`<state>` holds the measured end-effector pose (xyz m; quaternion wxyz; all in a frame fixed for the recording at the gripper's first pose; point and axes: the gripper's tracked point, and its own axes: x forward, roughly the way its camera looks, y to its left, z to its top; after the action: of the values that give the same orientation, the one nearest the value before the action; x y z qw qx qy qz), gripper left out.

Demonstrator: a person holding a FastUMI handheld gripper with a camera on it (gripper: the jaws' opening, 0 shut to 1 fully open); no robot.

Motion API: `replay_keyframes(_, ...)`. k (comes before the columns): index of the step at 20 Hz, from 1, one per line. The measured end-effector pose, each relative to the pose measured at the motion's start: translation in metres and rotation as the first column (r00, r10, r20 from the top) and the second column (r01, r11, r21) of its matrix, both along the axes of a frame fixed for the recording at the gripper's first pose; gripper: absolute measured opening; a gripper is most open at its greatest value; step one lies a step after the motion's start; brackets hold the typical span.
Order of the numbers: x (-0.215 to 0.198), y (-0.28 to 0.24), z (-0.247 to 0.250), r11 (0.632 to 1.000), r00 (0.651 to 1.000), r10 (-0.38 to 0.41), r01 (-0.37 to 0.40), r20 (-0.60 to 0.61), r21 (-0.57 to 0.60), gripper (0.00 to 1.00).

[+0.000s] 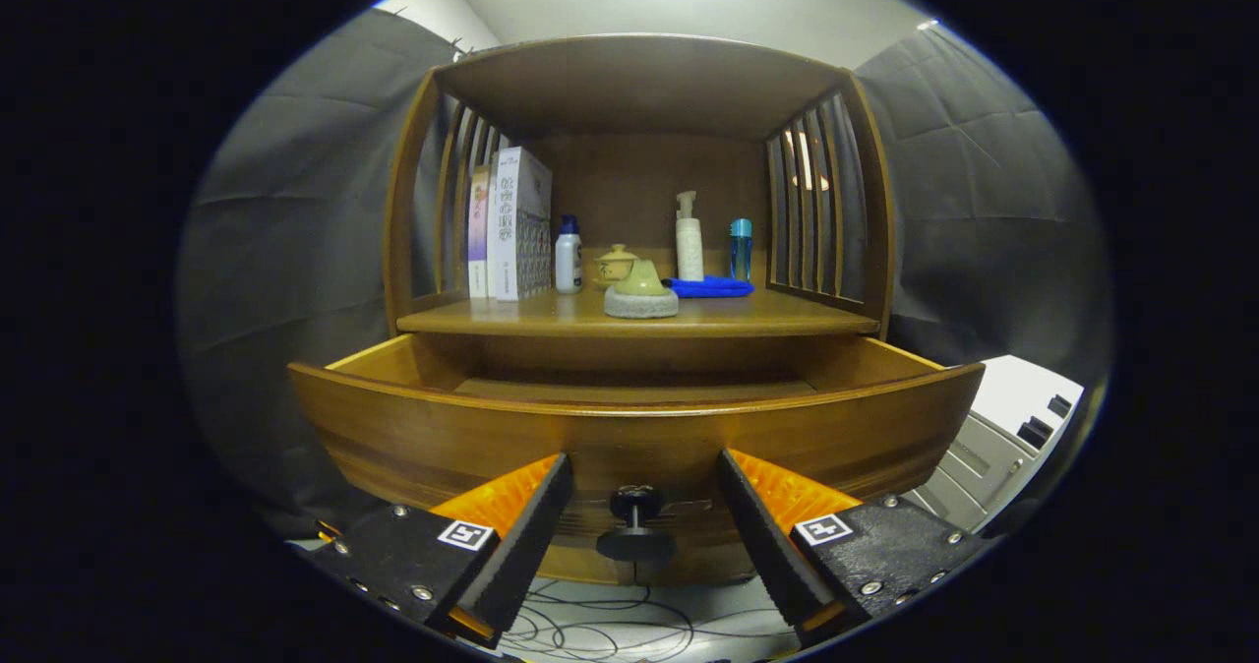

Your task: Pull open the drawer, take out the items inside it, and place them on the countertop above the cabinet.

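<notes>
A wooden cabinet has its curved-front drawer (413, 432) pulled out toward me. The drawer's inside is mostly hidden behind its front panel; I see only the far part of its bare bottom. A dark round knob (635, 506) sticks out of the drawer front. My gripper (644, 491) is open, one finger on each side of the knob and neither touching it. The countertop (767, 321) lies above and behind the drawer.
On the countertop stand books (511, 225) at the left, a white bottle (569, 260), a lidded ceramic cup (617, 265), a tan piece on a grey stone base (641, 294), a pump bottle (689, 240), a blue bottle (741, 248) and a blue cloth (710, 287). Cables (610, 629) lie on the floor below. A white appliance (1003, 437) stands to the right.
</notes>
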<state>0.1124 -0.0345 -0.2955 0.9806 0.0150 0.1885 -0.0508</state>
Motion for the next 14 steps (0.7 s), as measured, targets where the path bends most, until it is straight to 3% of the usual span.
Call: replay_keyframes(14, 0.110, -0.012, -0.022, 1.000, 1.000, 0.007, -0.007, 0.003, 0.014, 0.95)
